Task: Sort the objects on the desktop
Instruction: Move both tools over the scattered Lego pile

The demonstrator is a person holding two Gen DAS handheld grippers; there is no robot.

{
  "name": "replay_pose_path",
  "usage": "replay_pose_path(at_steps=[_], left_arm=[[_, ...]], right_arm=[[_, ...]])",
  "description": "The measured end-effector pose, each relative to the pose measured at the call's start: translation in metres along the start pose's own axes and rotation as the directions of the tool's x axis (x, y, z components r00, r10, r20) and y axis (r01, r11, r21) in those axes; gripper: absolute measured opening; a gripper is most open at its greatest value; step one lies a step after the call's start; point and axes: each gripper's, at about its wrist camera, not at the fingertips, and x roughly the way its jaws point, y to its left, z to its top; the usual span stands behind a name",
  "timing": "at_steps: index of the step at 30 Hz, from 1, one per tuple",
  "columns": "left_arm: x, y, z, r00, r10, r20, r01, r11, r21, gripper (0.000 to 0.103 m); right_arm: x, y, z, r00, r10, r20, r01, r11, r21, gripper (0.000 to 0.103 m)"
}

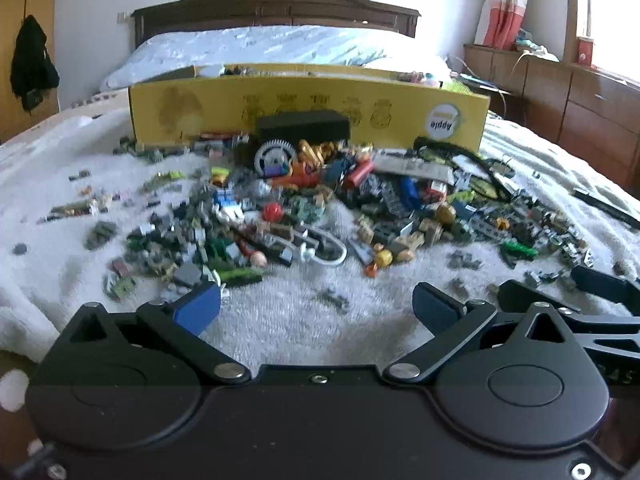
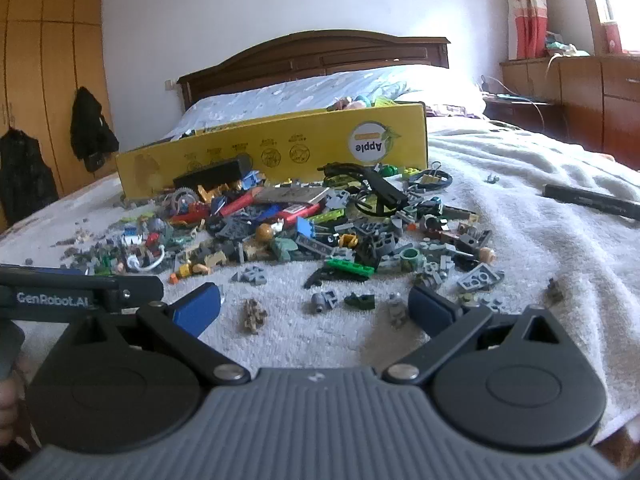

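A wide pile of small toy bricks and odd parts (image 1: 304, 208) lies on a white towel on the bed; it also shows in the right wrist view (image 2: 320, 232). A yellow cardboard box (image 1: 308, 114) stands behind the pile, also seen from the right (image 2: 288, 148). My left gripper (image 1: 316, 308) is open and empty, just short of the pile's near edge. My right gripper (image 2: 316, 308) is open and empty, with loose grey and brown pieces (image 2: 324, 300) between and just ahead of its fingers. The right gripper's body shows at the left view's right edge (image 1: 592, 292).
A black pen-like bar (image 2: 592, 202) lies apart at the right on the towel. A white cord loop (image 1: 320, 248) and a gear wheel (image 1: 274, 156) sit in the pile. Pillows and a dark headboard (image 1: 276, 8) are behind; wooden cabinets (image 1: 580, 96) line the right.
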Motion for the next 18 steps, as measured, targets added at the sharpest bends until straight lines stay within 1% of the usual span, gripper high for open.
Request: replay_pose_path(at_steps=[3,6,12,16,18], left_arm=[[0.002,-0.001,-0.006,1.0,0.01,0.026,-0.011,1.0,0.028,0.102],[0.003,0.0,-0.008,0.999,0.003,0.042,-0.005,0.999,0.049,0.102],[0.01,0.006,-0.013,0.999,-0.026,0.033,0.026,0.999,0.024,0.102],[0.013,0.006,-0.013,0.999,-0.031,0.008,0.031,0.999,0.022,0.103],[0.014,0.007,-0.012,0.999,-0.036,-0.002,0.036,0.999,0.018,0.103]], right_arm=[[-0.001,0.001,-0.004,1.0,-0.003,0.009,0.004,1.0,-0.017,0.103],[-0.001,0.0,-0.009,1.0,0.003,0.022,-0.003,1.0,-0.023,0.103],[-0.001,-0.004,-0.017,0.999,0.017,0.039,-0.016,1.0,-0.024,0.103],[0.003,0.001,-0.021,1.0,0.0,0.027,0.002,0.998,-0.07,0.103],[0.004,0.003,-0.021,1.0,-0.004,0.02,0.005,0.997,-0.074,0.103]])
